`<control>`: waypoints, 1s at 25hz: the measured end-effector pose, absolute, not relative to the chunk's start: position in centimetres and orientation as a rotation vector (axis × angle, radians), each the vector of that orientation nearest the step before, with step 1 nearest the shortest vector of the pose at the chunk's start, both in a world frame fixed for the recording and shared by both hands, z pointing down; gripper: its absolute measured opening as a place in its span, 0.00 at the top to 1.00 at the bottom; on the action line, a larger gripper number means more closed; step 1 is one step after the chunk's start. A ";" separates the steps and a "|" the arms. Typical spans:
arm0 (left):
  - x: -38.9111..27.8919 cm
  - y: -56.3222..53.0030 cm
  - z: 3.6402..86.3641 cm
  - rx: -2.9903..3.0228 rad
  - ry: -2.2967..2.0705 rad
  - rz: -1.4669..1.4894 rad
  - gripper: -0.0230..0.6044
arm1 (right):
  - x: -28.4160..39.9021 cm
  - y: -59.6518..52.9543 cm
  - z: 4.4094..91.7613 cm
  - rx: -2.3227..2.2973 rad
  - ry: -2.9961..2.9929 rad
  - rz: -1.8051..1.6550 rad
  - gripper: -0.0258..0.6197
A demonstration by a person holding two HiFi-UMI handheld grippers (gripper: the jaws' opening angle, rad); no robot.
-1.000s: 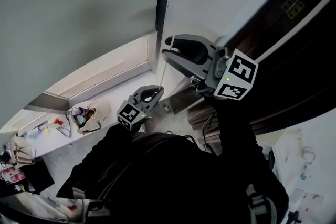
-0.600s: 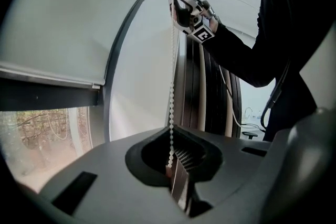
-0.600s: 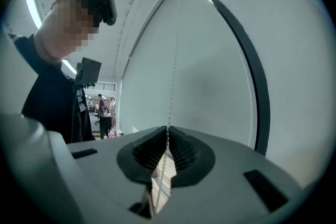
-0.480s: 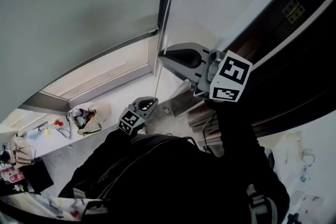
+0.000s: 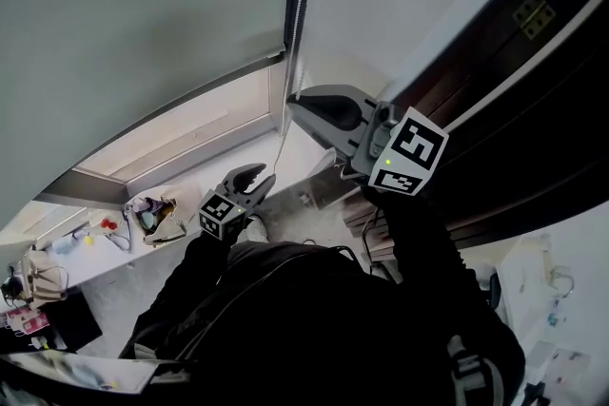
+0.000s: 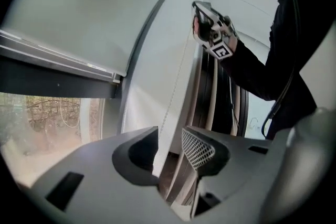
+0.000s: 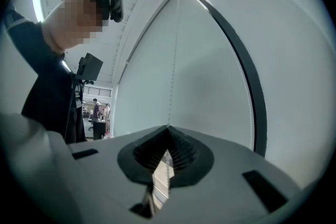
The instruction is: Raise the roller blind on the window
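Observation:
The grey roller blind (image 5: 143,5) covers most of the window, its bottom bar (image 6: 58,68) above a strip of glass. A white bead chain (image 5: 294,24) hangs beside the dark side frame. My right gripper (image 5: 293,100) is shut on the chain; in the right gripper view the chain (image 7: 171,60) rises straight out of the closed tips (image 7: 168,128). Lower down, my left gripper (image 5: 255,174) has just been opening. Its jaws stand apart, and the chain (image 6: 176,86) hangs loose in the gap (image 6: 169,139), untouched by either pad.
A dark wooden door (image 5: 514,62) stands right of the window. Below lie the white sill (image 5: 190,133) and a floor with bags and small clutter (image 5: 152,214). In the right gripper view, people (image 7: 100,110) stand far off in a room behind.
My left gripper has let go of the chain, opened, and dropped down and leftward. My right gripper's jaws have closed onto the chain and stayed near the same spot.

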State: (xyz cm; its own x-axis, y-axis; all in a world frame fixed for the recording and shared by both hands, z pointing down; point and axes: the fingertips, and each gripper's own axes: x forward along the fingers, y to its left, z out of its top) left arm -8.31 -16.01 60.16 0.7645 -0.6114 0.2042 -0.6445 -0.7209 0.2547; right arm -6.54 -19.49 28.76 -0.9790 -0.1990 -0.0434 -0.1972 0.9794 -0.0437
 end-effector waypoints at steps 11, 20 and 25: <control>-9.1 -19.3 37.9 2.887 -0.969 -0.220 0.72 | -6.1 -19.3 38.6 -0.383 3.185 -0.152 0.95; -4.8 -19.2 28.9 3.041 -0.767 -0.224 0.68 | -6.7 -17.1 43.4 -0.333 3.201 -0.255 0.95; -3.6 -19.3 25.9 3.062 -0.717 -0.238 0.68 | -6.5 -16.6 45.2 -0.318 3.236 -0.267 0.95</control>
State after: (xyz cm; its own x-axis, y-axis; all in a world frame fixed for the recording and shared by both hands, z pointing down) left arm -3.63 -19.31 25.88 0.8852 -0.4406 -0.1494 -0.4425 -0.8965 0.0225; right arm -6.52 -16.59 45.20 -0.9737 -0.1828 0.1359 -0.2026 0.9677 -0.1500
